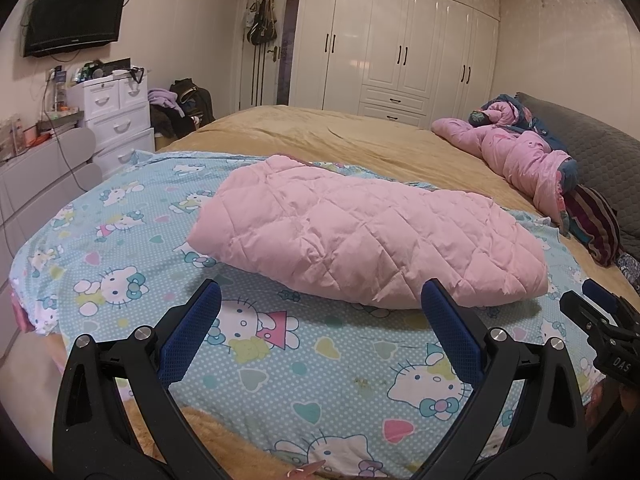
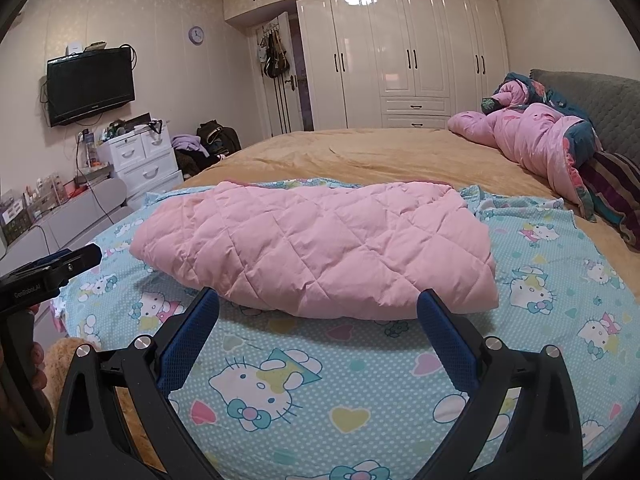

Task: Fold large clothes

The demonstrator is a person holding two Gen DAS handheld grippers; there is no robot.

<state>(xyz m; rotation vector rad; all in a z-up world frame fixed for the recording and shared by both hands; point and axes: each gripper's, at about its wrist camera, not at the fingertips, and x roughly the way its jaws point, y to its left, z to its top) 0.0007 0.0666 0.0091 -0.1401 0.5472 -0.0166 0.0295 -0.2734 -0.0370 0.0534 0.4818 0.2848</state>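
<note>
Folded pink quilted garment (image 1: 360, 236) on cartoon sheet (image 1: 328, 364), both grippers' fingers (image 1: 192, 332) apart, empty.

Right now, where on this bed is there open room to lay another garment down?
The tan bedspread between the folded pink quilted piece and the wardrobe is bare. The cartoon-cat sheet near both open grippers is free too. The headboard side is crowded by the crumpled pink coat.
</note>
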